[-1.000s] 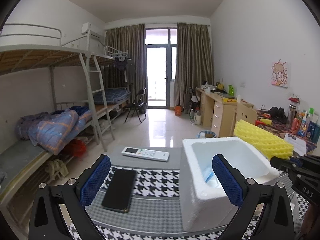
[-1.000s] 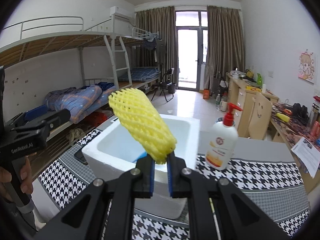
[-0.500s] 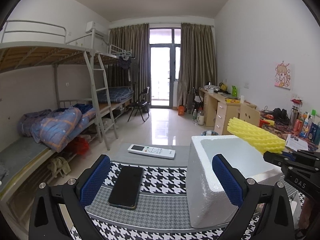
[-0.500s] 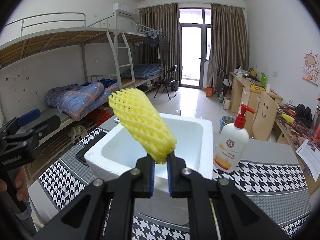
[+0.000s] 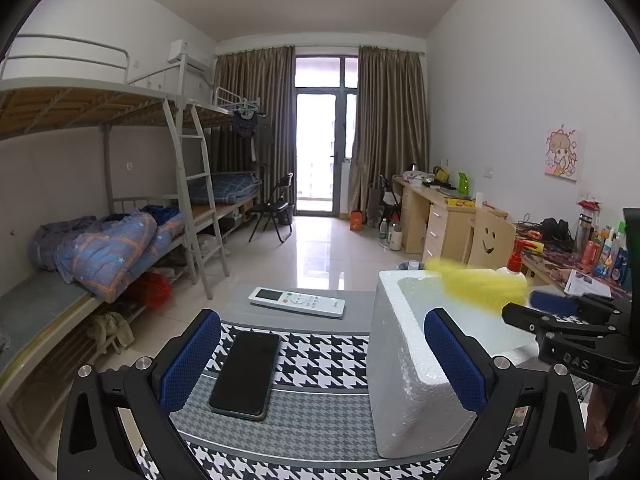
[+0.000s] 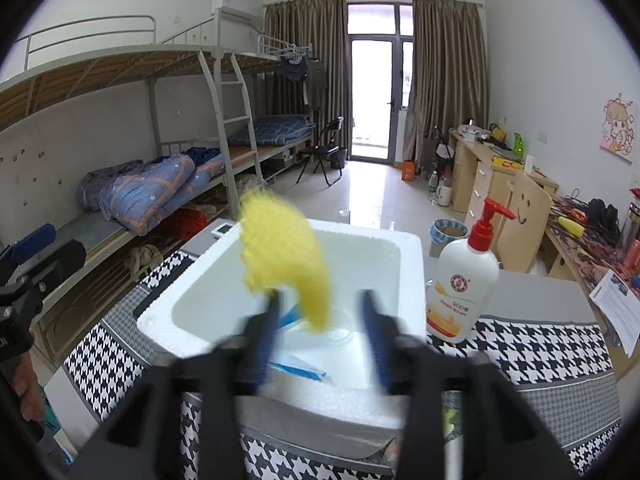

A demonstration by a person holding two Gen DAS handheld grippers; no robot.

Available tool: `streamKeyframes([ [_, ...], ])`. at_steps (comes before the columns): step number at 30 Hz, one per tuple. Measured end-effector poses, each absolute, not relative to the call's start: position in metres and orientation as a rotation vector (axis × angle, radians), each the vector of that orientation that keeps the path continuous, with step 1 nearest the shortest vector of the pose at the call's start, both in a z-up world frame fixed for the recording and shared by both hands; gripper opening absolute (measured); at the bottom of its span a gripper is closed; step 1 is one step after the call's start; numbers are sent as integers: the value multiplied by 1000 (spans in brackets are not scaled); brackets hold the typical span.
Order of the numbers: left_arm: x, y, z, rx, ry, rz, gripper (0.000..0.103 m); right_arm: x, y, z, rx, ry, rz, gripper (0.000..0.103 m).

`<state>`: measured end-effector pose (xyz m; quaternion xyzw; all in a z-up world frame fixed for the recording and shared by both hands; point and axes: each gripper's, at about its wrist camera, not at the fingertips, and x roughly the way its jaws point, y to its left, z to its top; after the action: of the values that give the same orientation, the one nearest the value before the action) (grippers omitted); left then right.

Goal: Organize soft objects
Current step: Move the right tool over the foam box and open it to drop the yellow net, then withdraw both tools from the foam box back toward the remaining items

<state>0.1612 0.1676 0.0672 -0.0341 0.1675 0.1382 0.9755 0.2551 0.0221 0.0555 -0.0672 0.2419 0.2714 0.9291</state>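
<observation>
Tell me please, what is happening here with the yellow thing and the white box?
A person holding two grippers is tidying soft items into a white foam box. The right gripper has just been opening its jaws over the box, and the yellow foam net, blurred, is no longer pinched and seems to be dropping in. The left gripper stands open and empty, over the phone on the checked cloth.

Readable text: "DAS" in pale letters on the black body of the right tongs (image 5: 516,300), seen from the left wrist. Pump bottle (image 6: 464,284): round red emblem and orange print, too small to read.
</observation>
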Motion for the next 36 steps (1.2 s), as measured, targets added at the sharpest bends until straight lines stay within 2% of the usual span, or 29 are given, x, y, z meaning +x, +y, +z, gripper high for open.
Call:
streamKeyframes([
  [2,162,167,67,-69,339,276,102,251,20,59,-130,475,559,74],
  [18,158,155,70,-64,329,266,102,232,5,69,-109,443,571,75],
  [21,153,149,73,-57,321,260,102,223,-1,73,-111,415,561,84],
  [25,144,137,78,-50,310,248,102,210,-8,79,-112,374,560,90],
  [28,136,129,81,-49,297,245,102,198,-16,83,-99,337,558,100],
  [36,115,104,87,-34,285,216,102,171,-37,88,-90,300,560,101],
])
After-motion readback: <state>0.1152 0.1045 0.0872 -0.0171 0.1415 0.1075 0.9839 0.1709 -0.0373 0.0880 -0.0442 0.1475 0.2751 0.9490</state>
